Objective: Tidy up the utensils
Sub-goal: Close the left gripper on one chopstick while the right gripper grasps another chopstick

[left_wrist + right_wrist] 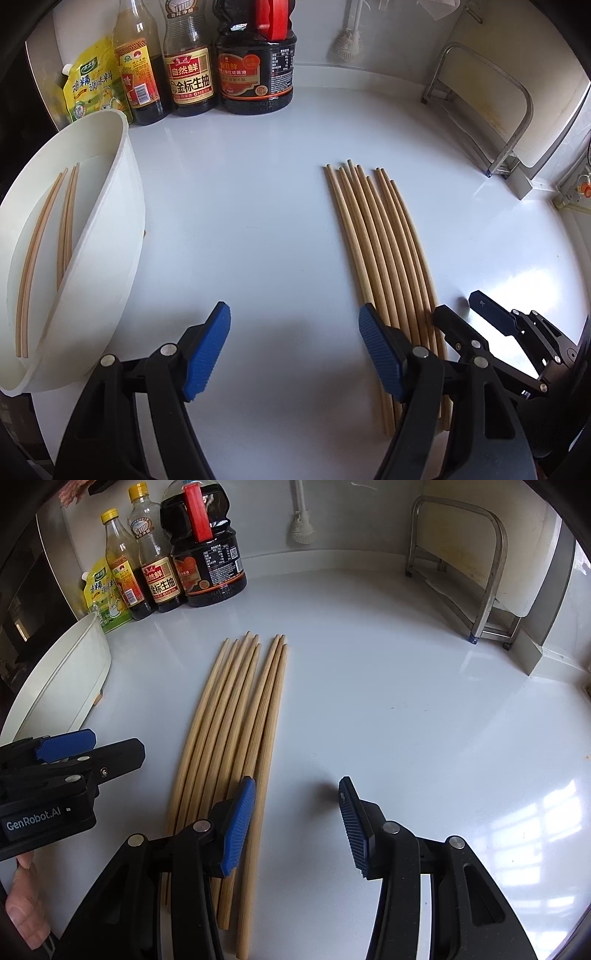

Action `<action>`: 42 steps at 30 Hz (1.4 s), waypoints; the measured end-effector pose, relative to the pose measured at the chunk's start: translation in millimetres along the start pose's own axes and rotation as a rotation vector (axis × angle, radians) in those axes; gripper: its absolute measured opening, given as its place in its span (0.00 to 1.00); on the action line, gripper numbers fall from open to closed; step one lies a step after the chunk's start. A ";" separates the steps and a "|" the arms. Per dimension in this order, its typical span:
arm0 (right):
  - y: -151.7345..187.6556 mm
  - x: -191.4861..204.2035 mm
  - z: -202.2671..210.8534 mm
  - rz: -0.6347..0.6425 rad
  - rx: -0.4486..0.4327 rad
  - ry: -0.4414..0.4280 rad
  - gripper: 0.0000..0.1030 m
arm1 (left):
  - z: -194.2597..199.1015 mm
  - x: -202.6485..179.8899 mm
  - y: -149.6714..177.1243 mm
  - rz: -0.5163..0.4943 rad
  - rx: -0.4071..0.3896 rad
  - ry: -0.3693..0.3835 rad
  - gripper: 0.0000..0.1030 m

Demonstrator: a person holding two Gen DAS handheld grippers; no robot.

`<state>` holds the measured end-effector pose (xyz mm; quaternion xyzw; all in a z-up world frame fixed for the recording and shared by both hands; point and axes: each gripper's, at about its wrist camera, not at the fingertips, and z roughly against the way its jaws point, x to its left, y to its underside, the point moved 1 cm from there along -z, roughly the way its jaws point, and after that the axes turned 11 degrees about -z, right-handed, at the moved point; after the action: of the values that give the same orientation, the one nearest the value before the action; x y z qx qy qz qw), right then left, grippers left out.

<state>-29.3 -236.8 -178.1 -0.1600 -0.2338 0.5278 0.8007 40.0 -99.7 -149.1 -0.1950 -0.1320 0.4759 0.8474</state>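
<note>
wooden chopsticks [236,731] are lying in a loose row on the white counter [406,701], their long axis running straight away from both grippers toward the sauce bottles [184,565] at the back wall. three more are already resting inside the white container [110,229] off to the left side.

the row is sitting between the two tools. the right gripper [297,823] is hanging low over the near ends, its left pad just above or against the outermost sticks, its right pad over bare counter; i am judging this one the nearer, though the left one's right-hand pad is hovering over the row's other edge too. its jaws are standing partly spread and are pinching nothing.

the left gripper [295,354] is standing wider apart, also holding nothing, with the gap between its pads over bare counter and the container just to its left.

to my eye the coming move is turning on this: the sticks are lying lengthwise along the fingers, so a pinch would be closing across the thin shafts from the side, likely peeling off one or two at the row's right edge.
</note>
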 end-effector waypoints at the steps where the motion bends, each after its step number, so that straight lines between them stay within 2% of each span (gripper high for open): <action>1: 0.1 -0.8 0.5 0.004 -0.001 0.003 0.44 | -0.5 -1.4 -0.3 -0.004 -0.001 0.000 0.69; 12: -4.8 -24.8 1.3 -0.020 -0.016 0.037 0.44 | -12.6 -14.6 -3.8 -0.017 0.007 -0.007 0.69; 18: -6.4 -31.6 3.5 -0.029 -0.021 0.026 0.44 | -17.8 -17.1 -5.1 -0.011 0.019 0.003 0.69; 30: -7.6 -27.0 3.7 -0.017 -0.019 0.009 0.44 | -26.5 -17.6 -5.4 -0.002 0.037 0.003 0.69; 42: -7.4 -18.0 1.6 0.016 -0.010 0.002 0.44 | -29.4 -17.5 -7.1 -0.013 0.047 -0.042 0.69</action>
<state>-30.5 -256.2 -176.8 -0.1665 -0.2344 0.5329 0.7958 48.4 -124.1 -172.7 -0.1640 -0.1399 0.4773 0.8519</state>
